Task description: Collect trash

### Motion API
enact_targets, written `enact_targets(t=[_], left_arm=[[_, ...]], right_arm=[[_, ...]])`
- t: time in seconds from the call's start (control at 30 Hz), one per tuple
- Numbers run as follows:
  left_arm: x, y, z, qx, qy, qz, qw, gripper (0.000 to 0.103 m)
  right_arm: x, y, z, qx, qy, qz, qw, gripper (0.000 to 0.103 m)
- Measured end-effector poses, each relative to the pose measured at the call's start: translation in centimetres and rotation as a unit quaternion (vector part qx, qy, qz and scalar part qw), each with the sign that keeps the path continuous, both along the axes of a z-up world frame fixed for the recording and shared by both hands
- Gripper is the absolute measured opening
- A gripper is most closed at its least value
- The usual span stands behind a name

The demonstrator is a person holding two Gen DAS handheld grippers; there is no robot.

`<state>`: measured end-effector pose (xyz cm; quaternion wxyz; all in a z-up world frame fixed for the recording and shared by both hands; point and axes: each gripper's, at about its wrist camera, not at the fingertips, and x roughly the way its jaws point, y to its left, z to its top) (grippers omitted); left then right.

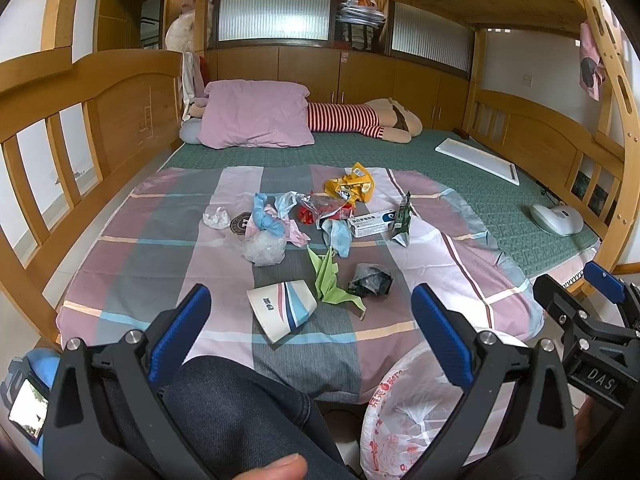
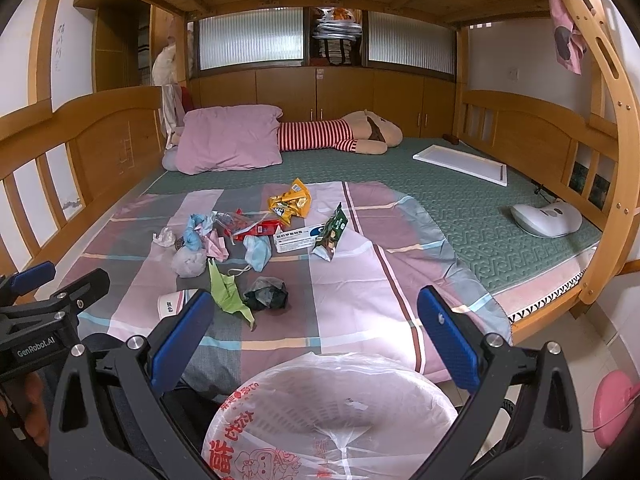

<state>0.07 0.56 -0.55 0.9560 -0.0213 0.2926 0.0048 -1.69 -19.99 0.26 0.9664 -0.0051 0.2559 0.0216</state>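
Note:
Trash lies scattered on a checked sheet (image 1: pixel 168 264) on the bed: a paper cup (image 1: pixel 282 311) on its side, green folded paper (image 1: pixel 332 280), a dark crumpled bag (image 1: pixel 370 280), a yellow snack wrapper (image 1: pixel 350 188), a white medicine box (image 1: pixel 370 224) and several crumpled wrappers. A bin lined with a printed white plastic bag (image 2: pixel 328 416) stands below the bed's near edge. My left gripper (image 1: pixel 310 340) is open just short of the cup, with nothing between its fingers. My right gripper (image 2: pixel 312 344) hangs open above the bin.
A pink pillow (image 1: pixel 256 114) and a striped plush toy (image 1: pixel 360 120) lie at the far end. A white board (image 1: pixel 478 160) and a white device (image 1: pixel 556 218) rest on the green mattress at right. Wooden bed rails flank both sides. A person's knee (image 1: pixel 240 408) is below.

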Motion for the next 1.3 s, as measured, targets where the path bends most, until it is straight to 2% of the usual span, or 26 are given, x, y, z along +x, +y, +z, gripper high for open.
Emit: enact_targets(t=[1.3], left_arm=[[-0.17,-0.03,-0.2,-0.005,0.007,0.001,1.0,0.1]], right_arm=[[0.34,-0.29,0.05,0.015,0.007,-0.001,1.0,0.1]])
